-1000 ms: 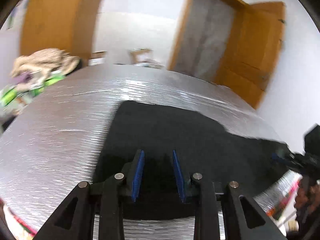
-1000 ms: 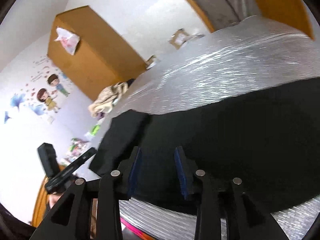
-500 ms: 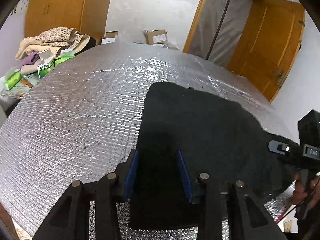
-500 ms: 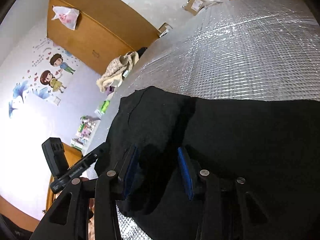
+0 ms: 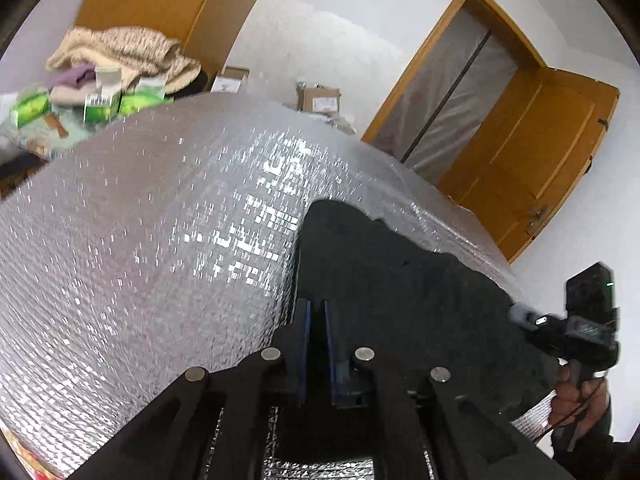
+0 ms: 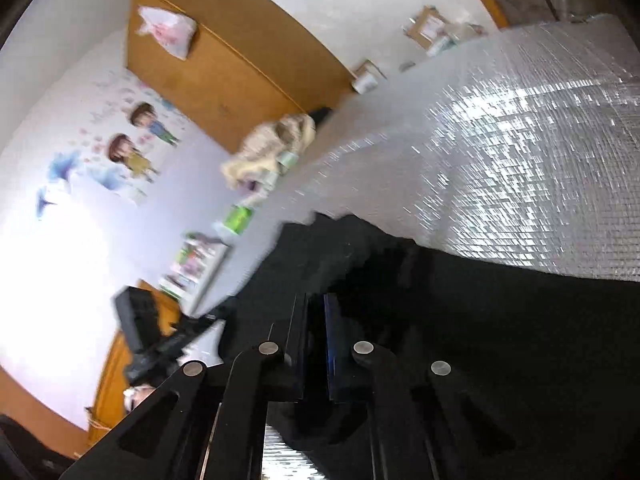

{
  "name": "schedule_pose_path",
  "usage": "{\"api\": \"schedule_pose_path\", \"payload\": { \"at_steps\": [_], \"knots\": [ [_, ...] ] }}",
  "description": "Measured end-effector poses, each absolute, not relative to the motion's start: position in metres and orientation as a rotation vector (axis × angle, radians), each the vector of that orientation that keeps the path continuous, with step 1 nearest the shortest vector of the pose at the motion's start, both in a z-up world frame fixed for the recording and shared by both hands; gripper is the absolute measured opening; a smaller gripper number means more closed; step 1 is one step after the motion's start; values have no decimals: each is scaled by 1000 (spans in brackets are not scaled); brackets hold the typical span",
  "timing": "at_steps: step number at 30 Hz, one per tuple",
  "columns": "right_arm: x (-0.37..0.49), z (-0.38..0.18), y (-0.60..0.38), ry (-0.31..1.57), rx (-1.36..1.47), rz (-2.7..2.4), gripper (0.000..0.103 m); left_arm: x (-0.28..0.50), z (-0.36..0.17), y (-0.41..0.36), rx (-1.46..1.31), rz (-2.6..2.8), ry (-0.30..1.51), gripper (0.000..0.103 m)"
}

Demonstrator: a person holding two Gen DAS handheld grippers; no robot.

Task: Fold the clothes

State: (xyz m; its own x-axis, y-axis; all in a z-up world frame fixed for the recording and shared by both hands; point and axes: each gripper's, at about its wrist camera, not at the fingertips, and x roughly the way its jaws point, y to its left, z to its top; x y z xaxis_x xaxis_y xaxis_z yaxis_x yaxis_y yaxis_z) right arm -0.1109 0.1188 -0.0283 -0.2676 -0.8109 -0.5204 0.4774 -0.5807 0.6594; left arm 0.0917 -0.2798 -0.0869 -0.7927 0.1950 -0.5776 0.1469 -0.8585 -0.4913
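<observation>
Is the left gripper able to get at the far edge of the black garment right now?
Probably not: the left gripper is shut on the black garment at its near edge, and would need to let go first.

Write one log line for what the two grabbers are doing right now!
step: fold grasp | left gripper: shut on black garment | right gripper: shut on black garment | surface: silver mat

Both grippers are closing: the left gripper (image 5: 316,312), wide open in the earlier pictures, is now pinching the near left edge of the black garment (image 5: 400,300) at lower centre of the frame. The right gripper (image 6: 316,308) is likewise narrowing onto the cloth's bunched near edge (image 6: 360,256). Both views are tilting and blurring, the silver mat (image 5: 140,260) sliding leftward.
</observation>
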Motion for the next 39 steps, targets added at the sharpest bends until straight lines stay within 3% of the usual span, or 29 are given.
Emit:
{"api": "schedule_pose_path", "payload": {
  "at_steps": [4,7,11,15,17,19,27,31,39],
  "knots": [
    [-119,-53,125,-536,1238,-1939,13,92,-88,-281,-1034,2828,-844,11],
    [-111,-40,131,-531,1163,-1988,37,88,-85,-276,-1070,2861,-785,20],
    [-113,-26,135,-547,1091,-2051,41,70,-85,-273,-1134,2863,-748,28],
    [-133,-39,124,-508,1196,-2058,40,52,-85,-270,-1198,2862,-711,28],
    [-136,-39,120,-502,1192,-2058,14,48,-90,-271,-1201,2863,-731,21],
    [-138,-36,117,-495,1172,-2064,10,51,-90,-275,-1162,2870,-770,15],
    [-141,-41,131,-506,1190,-2064,15,73,-83,-280,-1088,2905,-796,13],
    [-111,-31,165,-495,1092,-2108,27,86,-61,-272,-997,2962,-721,13],
    [-60,-61,276,-620,1124,-2286,25,76,-41,-206,-923,2841,-558,13]
  ]
}}
